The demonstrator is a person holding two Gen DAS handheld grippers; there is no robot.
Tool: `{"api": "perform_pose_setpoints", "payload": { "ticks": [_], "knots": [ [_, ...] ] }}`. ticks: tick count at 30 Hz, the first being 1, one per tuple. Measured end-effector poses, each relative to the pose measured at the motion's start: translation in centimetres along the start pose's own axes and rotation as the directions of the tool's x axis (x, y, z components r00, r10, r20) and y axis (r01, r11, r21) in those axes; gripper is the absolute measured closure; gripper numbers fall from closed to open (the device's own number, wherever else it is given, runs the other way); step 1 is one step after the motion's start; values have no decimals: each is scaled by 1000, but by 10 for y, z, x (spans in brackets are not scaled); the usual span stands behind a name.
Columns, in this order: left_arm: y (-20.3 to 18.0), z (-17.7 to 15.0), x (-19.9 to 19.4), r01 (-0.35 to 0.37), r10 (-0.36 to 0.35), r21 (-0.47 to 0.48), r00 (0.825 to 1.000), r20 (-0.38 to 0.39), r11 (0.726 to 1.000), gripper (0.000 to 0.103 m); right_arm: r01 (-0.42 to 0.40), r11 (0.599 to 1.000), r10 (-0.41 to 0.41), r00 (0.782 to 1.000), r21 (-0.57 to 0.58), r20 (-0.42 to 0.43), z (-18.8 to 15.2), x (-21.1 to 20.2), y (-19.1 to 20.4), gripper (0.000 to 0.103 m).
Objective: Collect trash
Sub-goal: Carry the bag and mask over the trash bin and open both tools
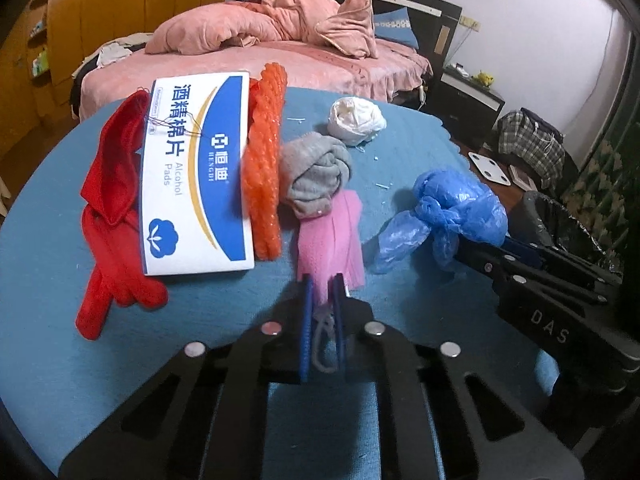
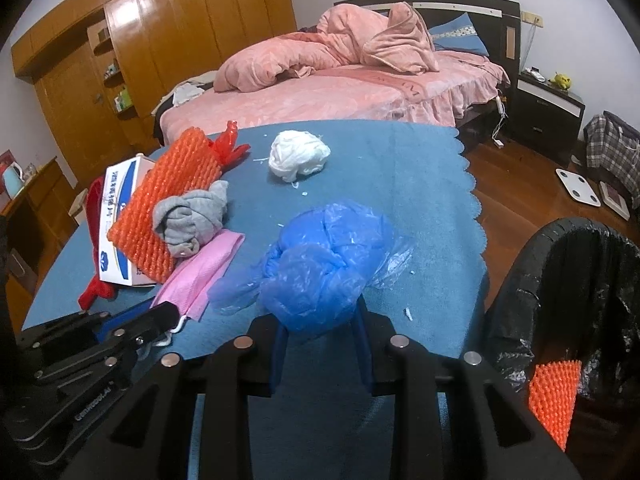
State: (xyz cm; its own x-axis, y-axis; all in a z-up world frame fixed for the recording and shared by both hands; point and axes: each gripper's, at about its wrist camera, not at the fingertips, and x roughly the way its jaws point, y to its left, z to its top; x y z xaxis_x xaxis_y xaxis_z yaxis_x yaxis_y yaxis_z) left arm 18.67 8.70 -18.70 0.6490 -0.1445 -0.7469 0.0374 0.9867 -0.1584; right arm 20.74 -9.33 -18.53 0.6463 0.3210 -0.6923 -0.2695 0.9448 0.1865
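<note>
My left gripper (image 1: 323, 285) is shut on the near edge of a pink face mask (image 1: 332, 236), which lies flat on the blue table cloth (image 1: 80, 320). A grey ear loop hangs between its blue pads. In the right wrist view the same mask (image 2: 200, 276) lies at the left with the left gripper (image 2: 170, 314) at its corner. My right gripper (image 2: 320, 334) is shut on a crumpled blue plastic bag (image 2: 320, 264). From the left wrist view, that bag (image 1: 460, 204) sits at the right with the right gripper (image 1: 506, 246) behind it.
On the cloth lie an alcohol pads box (image 1: 196, 176), an orange foam net (image 1: 264, 160), a red cloth (image 1: 112, 200), a grey rag (image 1: 316, 176) and a white wad (image 1: 356, 116). A black-lined bin (image 2: 520, 264) stands at the right, holding an orange net (image 2: 554, 396). A pink bed (image 2: 320, 92) is behind.
</note>
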Motion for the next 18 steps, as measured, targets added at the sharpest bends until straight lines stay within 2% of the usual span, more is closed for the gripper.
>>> {"api": "perform_pose_setpoints", "payload": {
  "ticks": [6,12,18],
  "knots": [
    [-2,-1,-7,-20,19,6,999,28,1000,98,10,1000,-10,1000,-27,-2,-2,1,5,74],
    [0,-1,-28,-24,25,-12,994,106,1000,98,8,1000,-8,1000,-25,17,-2,-7,6,74],
    [-8,-1,-48,-9,10,-6,988,151,1000,98,2,1000,-1,1000,-14,32,-2,-21,-1,74]
  ]
}}
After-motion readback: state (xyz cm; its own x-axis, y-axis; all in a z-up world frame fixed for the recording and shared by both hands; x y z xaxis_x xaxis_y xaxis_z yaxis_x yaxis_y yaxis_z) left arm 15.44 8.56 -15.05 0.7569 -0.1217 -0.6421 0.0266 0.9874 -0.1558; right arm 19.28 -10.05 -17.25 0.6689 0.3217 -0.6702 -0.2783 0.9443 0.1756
